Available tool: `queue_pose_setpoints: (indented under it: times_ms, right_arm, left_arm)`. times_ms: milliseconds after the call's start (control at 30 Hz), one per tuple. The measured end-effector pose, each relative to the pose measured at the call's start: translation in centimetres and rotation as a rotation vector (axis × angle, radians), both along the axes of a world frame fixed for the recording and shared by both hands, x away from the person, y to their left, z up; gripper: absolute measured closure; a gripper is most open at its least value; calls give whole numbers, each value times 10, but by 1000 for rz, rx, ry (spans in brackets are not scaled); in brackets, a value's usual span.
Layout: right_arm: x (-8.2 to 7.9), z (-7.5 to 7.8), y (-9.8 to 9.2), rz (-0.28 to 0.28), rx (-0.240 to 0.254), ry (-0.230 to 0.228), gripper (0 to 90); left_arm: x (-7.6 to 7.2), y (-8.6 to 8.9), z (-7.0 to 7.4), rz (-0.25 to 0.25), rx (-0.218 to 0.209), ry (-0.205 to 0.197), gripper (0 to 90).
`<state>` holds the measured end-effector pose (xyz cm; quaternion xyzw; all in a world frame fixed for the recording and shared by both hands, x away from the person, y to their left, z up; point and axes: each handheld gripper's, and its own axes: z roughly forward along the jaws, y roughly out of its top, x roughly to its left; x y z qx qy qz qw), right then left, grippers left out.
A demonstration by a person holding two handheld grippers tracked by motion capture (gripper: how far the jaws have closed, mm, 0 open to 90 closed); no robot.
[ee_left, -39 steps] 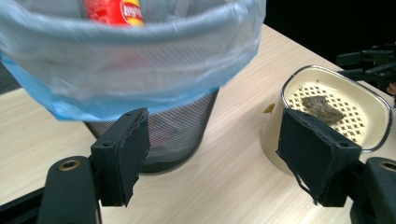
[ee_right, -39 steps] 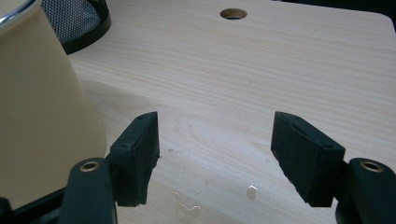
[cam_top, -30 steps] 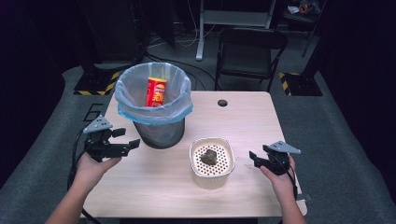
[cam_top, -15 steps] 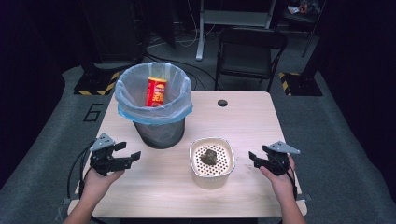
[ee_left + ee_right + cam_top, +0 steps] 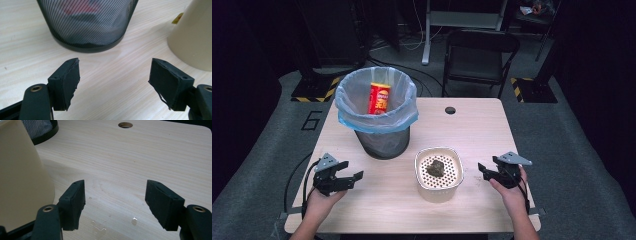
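Both my tongs, left gripper [image 5: 346, 176] and right gripper [image 5: 488, 170], spread and empty, flanking the cream perforated plastic basket [image 5: 438, 172] holding a dark lump [image 5: 435, 167] near centre: light, stiff, likely slippery; grip at rim.

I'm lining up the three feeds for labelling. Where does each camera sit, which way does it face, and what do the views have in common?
High view: above the person's side of the table, looking forward and down; both forearms, left tongs and right tongs show.
Left gripper view: on the left tongs, low over the table, facing the mesh bin; its open jaws show.
Right gripper view: on the right tongs, facing across the table to its cable hole; its open jaws show.
Shared: all three show the cream bowl.
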<state>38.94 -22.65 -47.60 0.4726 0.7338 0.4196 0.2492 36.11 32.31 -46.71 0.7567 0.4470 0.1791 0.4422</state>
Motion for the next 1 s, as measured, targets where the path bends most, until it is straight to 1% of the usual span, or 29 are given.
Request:
queue_pose_setpoints:
  times_ms: [33, 67, 100, 200, 233, 267, 333, 467, 500, 533, 567, 600, 667, 700, 733, 833, 867, 900, 933, 967, 1000]
  right_arm:
    - [0, 0, 0, 1, -2, 1, 321]
    - [0, -1, 0, 1, -4, 4, 321]
    - [0, -1, 0, -3, 0, 3, 321]
    - [1, -3, 1, -4, -4, 7, 321]
    - [1, -4, 1, 1, -8, 10, 321]
    - [1, -5, 1, -1, -2, 15, 321]
    - [2, -6, 0, 0, -13, 16, 321]
    - [3, -10, 0, -9, -14, 24, 321]
    - [3, -11, 0, -8, -7, 33, 321]
    - [4, -13, -1, -11, -16, 30, 320]
    - [4, -14, -1, -9, -15, 31, 320]
    - [5, -15, -1, -10, -21, 37, 320]
    - [6, -18, -1, -12, -30, 42, 318]
    - [6, -20, -1, -16, -32, 45, 317]
    - [7, -21, -1, -16, -35, 47, 314]
    - [7, -25, 1, -24, -36, 55, 306]
    - [8, -27, 1, -18, -43, 51, 303]
    - [8, -28, 2, -19, -43, 57, 301]
    - [8, -30, 3, -23, -49, 64, 296]
    - [9, -32, 3, -26, -53, 63, 290]
    - [9, -32, 3, -26, -53, 63, 290]
  left_arm:
    - [0, 1, -3, -2, 2, 7, 240]
    - [1, 2, -6, -1, 8, 1, 240]
    - [2, 2, -8, 2, 2, 11, 240]
    - [3, 7, -14, 9, 7, 27, 240]
    - [3, 7, -17, 22, 1, 22, 240]
    - [4, 9, -20, 25, 6, 24, 240]
    - [5, 12, -24, 34, 16, 30, 240]
    - [8, 20, -35, 69, -11, 57, 239]
    - [9, 22, -37, 75, -9, 63, 240]
    - [10, 25, -38, 77, -4, 79, 239]
    - [11, 26, -41, 93, -13, 75, 240]
    - [12, 28, -42, 99, -15, 74, 240]
    - [13, 30, -45, 112, -8, 73, 239]
    - [13, 30, -46, 132, -23, 74, 237]
    - [14, 33, -47, 126, 11, 65, 236]
    - [14, 36, -51, 144, 21, 64, 235]
    - [15, 37, -52, 153, 34, 58, 231]
    - [15, 39, -52, 151, 52, 63, 227]
    - [15, 38, -54, 167, 53, 49, 223]
    - [15, 39, -55, 174, 64, 50, 219]
    - [15, 39, -55, 174, 64, 50, 217]
